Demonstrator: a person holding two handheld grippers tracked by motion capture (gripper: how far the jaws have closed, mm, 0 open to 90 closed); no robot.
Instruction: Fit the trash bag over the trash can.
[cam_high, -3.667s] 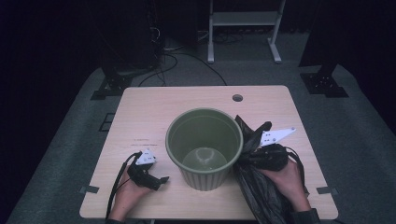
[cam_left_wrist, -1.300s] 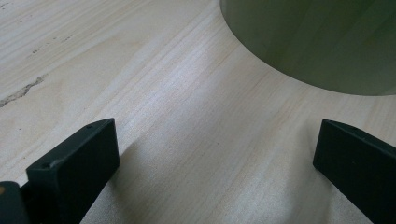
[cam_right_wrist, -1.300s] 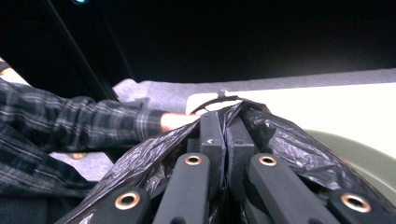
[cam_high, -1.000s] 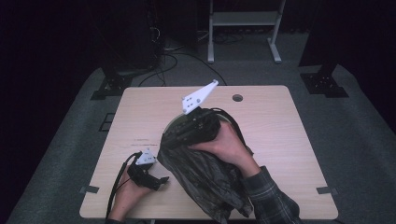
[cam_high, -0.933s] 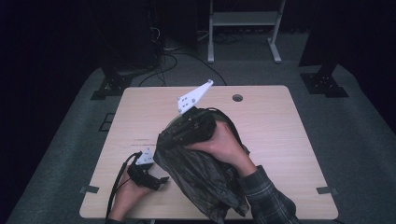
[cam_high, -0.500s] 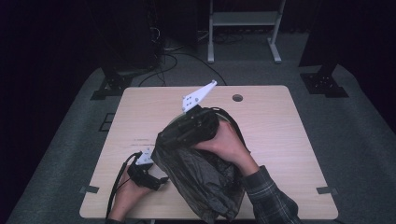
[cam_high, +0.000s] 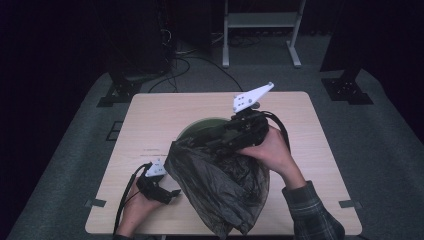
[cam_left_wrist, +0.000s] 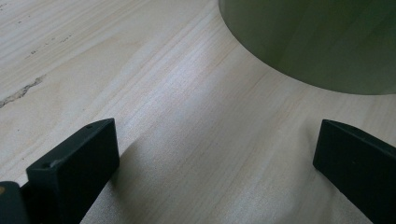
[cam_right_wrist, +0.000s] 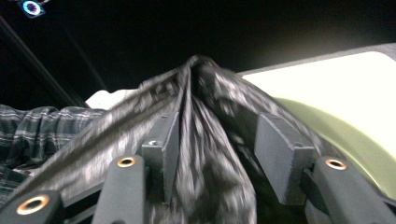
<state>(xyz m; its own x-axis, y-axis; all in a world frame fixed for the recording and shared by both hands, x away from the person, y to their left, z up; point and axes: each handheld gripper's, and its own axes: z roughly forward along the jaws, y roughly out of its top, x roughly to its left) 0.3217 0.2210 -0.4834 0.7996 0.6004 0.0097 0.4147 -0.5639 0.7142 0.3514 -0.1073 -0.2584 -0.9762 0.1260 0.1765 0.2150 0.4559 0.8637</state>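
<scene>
A green bin (cam_high: 199, 125) stands mid-table with a black trash bag (cam_high: 225, 185) draped over it and hanging down its near side. My right gripper (cam_high: 216, 140) lies over the bin's top, held by a hand in a plaid sleeve. In the right gripper view its jaws (cam_right_wrist: 219, 135) have just been opening; bunched bag (cam_right_wrist: 205, 186) lies between them, loose beside the right pad (cam_right_wrist: 280, 154), with the bin's rim (cam_right_wrist: 359, 135) at the right. My left gripper (cam_high: 167, 192) rests open on the table, left of the bag. Its jaws (cam_left_wrist: 215, 140) stand wide apart, facing the bin's wall (cam_left_wrist: 317, 42).
The wooden table (cam_high: 150, 115) has bare surface at the far left and right. Tape marks (cam_high: 95, 203) sit near its front corners. Beyond it are dark stands, cables (cam_high: 180, 65) and a metal frame (cam_high: 260, 20) on grey floor.
My right hand has carried its gripper to the right across the bin, and its jaws have opened. The bag shifted with it, baring part of the bin's far left rim. The left gripper stayed put.
</scene>
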